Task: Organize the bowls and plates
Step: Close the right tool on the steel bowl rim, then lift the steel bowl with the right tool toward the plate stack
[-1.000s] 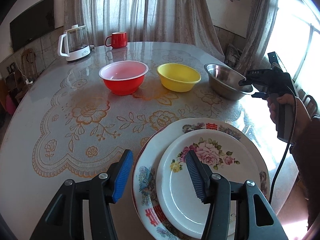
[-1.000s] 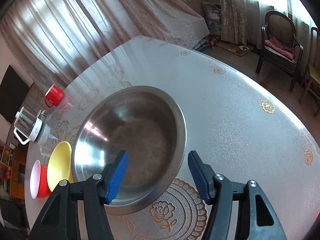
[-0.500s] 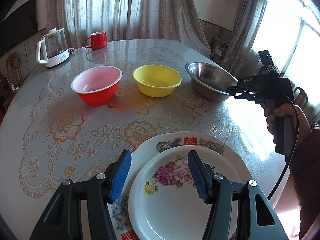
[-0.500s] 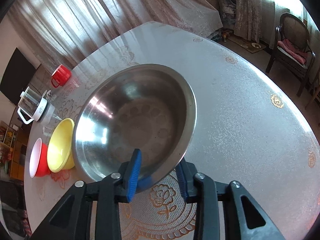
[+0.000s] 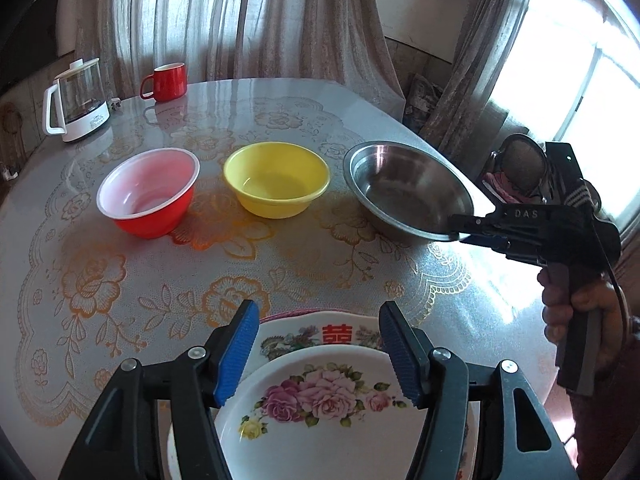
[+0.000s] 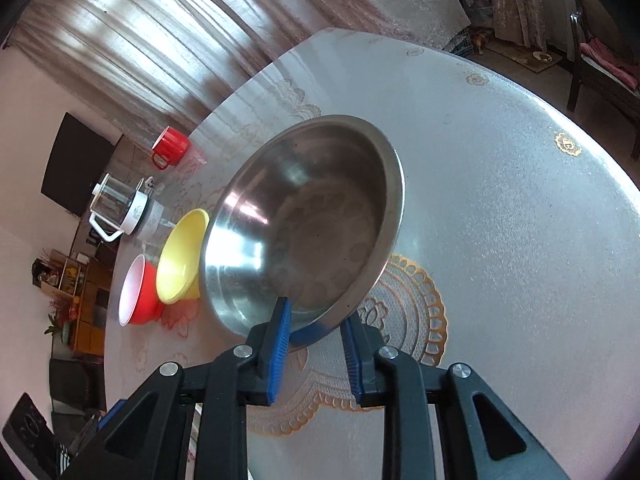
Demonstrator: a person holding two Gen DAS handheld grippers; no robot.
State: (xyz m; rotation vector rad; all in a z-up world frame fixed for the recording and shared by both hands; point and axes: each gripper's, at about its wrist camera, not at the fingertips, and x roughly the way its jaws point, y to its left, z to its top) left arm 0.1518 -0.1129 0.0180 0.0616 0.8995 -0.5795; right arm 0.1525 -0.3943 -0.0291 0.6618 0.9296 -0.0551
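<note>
Three bowls stand in a row on the table: a red bowl [image 5: 148, 192], a yellow bowl [image 5: 276, 178] and a steel bowl [image 5: 404, 188]. My right gripper [image 6: 316, 314] has the near rim of the steel bowl [image 6: 312, 216] between its blue pads, its jaws still closing on it; the bowl looks tipped up on that side. In the left wrist view the right gripper [image 5: 460, 226] reaches in from the right. My left gripper [image 5: 320, 312] hovers with its jaws opening and nothing gripped, above a small floral plate [image 5: 320, 420] that lies on a larger plate [image 5: 280, 328].
A glass kettle [image 5: 78, 100] and a red mug [image 5: 166, 82] stand at the far left of the round, lace-patterned table [image 5: 120, 280]. A person's hand [image 5: 580, 312] holds the right gripper. A chair [image 6: 600, 52] stands beyond the table's far right edge.
My right gripper closed on the steel bowl's near rim and tilted the bowl. My left gripper shifted right and drew back over the plates, its jaws a little wider.
</note>
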